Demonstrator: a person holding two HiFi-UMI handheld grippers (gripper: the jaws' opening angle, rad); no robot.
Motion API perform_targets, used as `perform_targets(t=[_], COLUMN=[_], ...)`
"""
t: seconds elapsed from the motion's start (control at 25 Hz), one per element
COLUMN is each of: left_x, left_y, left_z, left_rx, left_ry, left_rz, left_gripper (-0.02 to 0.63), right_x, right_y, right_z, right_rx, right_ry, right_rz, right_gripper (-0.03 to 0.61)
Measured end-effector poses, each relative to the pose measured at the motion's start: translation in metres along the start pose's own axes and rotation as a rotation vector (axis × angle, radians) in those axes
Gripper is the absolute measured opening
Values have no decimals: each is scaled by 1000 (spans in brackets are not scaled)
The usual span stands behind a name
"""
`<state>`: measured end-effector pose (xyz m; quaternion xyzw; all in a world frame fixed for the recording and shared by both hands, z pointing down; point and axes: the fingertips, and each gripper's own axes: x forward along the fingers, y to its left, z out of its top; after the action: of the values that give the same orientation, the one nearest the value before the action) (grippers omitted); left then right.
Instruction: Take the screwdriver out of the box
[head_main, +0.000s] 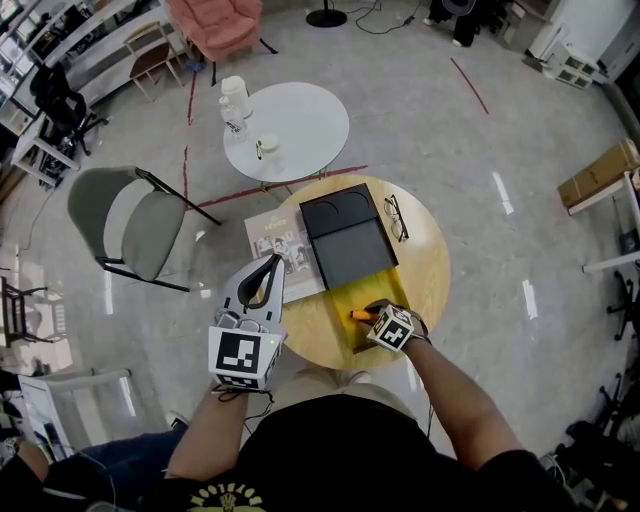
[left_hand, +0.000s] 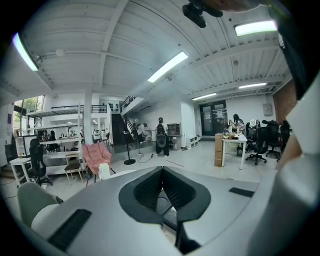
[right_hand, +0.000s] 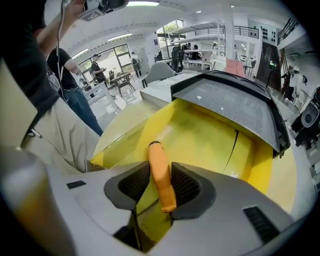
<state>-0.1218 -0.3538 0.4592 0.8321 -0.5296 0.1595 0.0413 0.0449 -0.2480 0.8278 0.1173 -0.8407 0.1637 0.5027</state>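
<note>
An orange-handled screwdriver (head_main: 360, 315) lies in an open box with a yellow inside (head_main: 378, 297) and a black lid (head_main: 345, 235) folded back, on a round wooden table (head_main: 425, 260). My right gripper (head_main: 378, 312) points steeply down into the box. In the right gripper view the orange handle (right_hand: 159, 170) stands between the two dark pads and fills the gap, with the yellow lining (right_hand: 200, 135) behind it. The screwdriver's shaft is hidden. My left gripper (head_main: 272, 262) hovers over the table's left edge, its tips together, holding nothing; in its own view the jaws (left_hand: 161, 172) face out across the room.
A pair of glasses (head_main: 396, 217) lies right of the lid and a booklet (head_main: 282, 245) left of it. Behind stands a white round table (head_main: 290, 130) with a bottle and a cup. A grey folding chair (head_main: 130, 225) is at the left.
</note>
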Motion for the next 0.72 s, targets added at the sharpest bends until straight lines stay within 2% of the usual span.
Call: perform_targets(t=[0.2,0.56,0.72], left_x=[4,0,-7], left_y=[-5,-24,-28], left_z=[2,11,16], left_rx=[-3,-16,-14], left_ry=[-8,-25,-33], left_rz=[-15,-44,-42], left_gripper=[14,14,14], right_x=[-6,-49,-77], right_y=[-2,3,-7], right_z=[3,27,32], right_rx=[37,152,248], right_ry=[-18,-231,-339], right_rz=[2,-21,-46], right_gripper=[124,124,124])
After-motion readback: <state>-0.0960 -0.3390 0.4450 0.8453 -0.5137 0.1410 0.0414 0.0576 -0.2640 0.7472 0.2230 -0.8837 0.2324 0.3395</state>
